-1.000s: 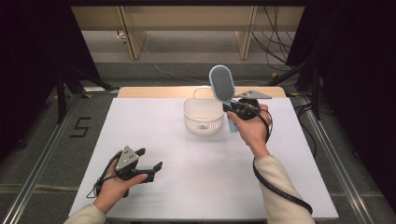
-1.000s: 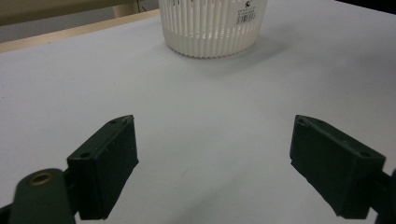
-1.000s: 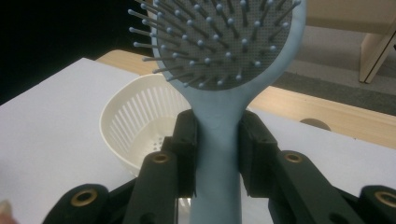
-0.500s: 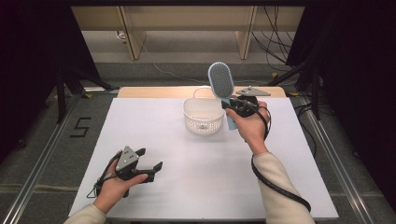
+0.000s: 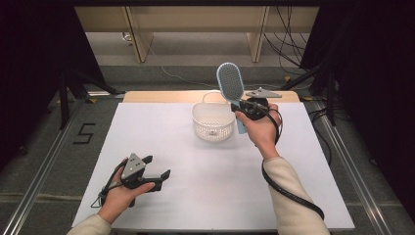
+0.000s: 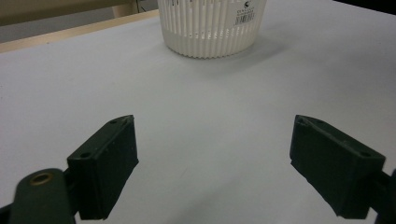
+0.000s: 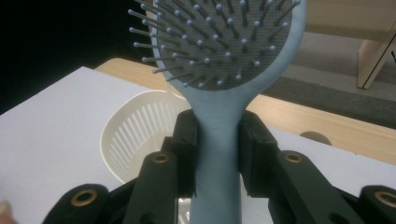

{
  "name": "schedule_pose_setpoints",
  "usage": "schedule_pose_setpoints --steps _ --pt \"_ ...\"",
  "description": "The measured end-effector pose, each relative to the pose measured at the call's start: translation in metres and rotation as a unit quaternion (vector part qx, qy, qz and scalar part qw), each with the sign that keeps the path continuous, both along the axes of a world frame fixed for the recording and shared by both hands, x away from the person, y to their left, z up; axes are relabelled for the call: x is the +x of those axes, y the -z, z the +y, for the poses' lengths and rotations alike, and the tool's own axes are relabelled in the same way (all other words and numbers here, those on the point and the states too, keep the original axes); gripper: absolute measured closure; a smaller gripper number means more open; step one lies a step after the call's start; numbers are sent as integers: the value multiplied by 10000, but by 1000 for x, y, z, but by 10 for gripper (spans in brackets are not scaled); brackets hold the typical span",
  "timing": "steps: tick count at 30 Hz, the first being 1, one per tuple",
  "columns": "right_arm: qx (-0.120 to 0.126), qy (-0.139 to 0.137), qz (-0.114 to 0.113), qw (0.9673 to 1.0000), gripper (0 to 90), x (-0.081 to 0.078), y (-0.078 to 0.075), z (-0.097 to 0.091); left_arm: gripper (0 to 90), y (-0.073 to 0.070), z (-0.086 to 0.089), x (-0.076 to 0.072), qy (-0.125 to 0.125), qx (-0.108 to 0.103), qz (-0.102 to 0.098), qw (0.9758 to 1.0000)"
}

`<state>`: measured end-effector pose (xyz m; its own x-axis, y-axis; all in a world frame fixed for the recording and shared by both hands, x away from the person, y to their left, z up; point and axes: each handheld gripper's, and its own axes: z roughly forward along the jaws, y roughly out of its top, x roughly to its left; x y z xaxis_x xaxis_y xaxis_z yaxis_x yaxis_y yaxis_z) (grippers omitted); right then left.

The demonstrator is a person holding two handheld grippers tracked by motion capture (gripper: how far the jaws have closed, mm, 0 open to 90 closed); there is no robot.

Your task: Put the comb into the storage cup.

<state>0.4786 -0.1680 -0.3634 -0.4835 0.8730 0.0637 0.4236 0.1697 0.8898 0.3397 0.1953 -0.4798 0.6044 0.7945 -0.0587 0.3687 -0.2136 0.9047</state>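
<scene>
Right gripper [image 5: 243, 105] fingers pinch the brush [image 7: 219, 135] handle upright at the basket's [image 5: 212, 122] 3 o'clock; top-heavy, it may tip. Left gripper [image 5: 157, 177] fingers spread.

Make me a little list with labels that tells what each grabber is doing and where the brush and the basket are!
right gripper: shut on the handle of the hairbrush
hairbrush: light blue, held upright, bristle head on top, raised beside the basket
basket: white, slotted walls, stands on the table toward the far side
left gripper: open, nothing between its jaws, low over the table at the near left
table: white top
basket contents: a small dark thing at the bottom, too small to tell
</scene>
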Motion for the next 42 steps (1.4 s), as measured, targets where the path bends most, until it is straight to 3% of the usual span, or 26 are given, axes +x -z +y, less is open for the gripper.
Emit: schedule_pose_setpoints --steps 42 --pt "17 14 -87 10000 711 16 -10 14 145 0 0 0 27 6 5 10000"
